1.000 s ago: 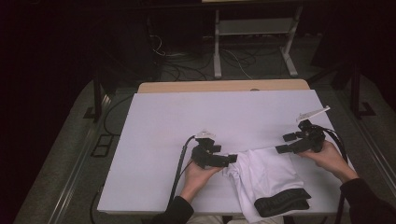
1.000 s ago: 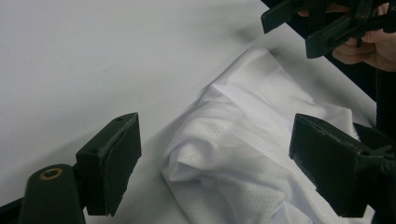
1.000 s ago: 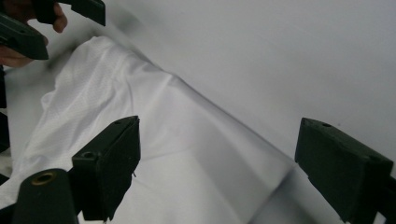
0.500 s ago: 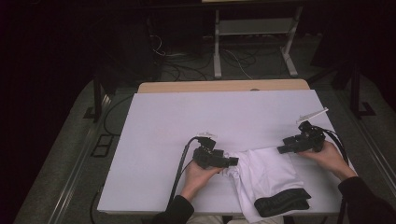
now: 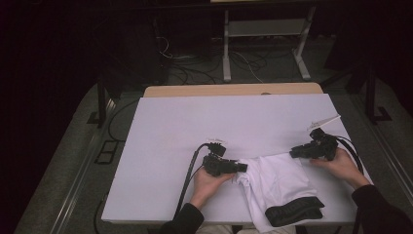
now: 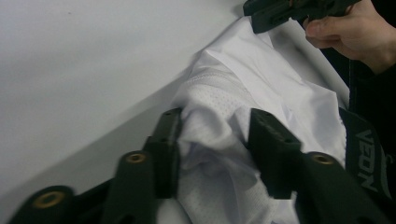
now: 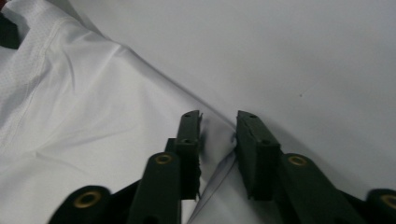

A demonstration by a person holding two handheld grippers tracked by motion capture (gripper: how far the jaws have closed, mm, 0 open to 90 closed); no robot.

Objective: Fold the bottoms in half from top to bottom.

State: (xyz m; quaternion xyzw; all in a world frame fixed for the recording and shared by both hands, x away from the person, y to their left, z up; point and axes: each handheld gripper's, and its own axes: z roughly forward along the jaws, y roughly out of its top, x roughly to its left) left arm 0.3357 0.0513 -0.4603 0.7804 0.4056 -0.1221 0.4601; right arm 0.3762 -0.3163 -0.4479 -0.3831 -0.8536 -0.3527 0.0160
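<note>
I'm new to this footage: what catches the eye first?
A crumpled white garment with a black waistband lies at the near right of the white table. Both grippers have just been closing on its cloth: the left gripper pinches a bunched fold, and the right gripper nips the far corner.

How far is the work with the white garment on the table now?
Done: the white garment lies crumpled on the table, black waistband nearest the person. In hand: both grippers' jaws have just been closing; the left gripper pinches a bunch of fabric, the right gripper a corner. Left: lifting and spreading it, probably.
</note>
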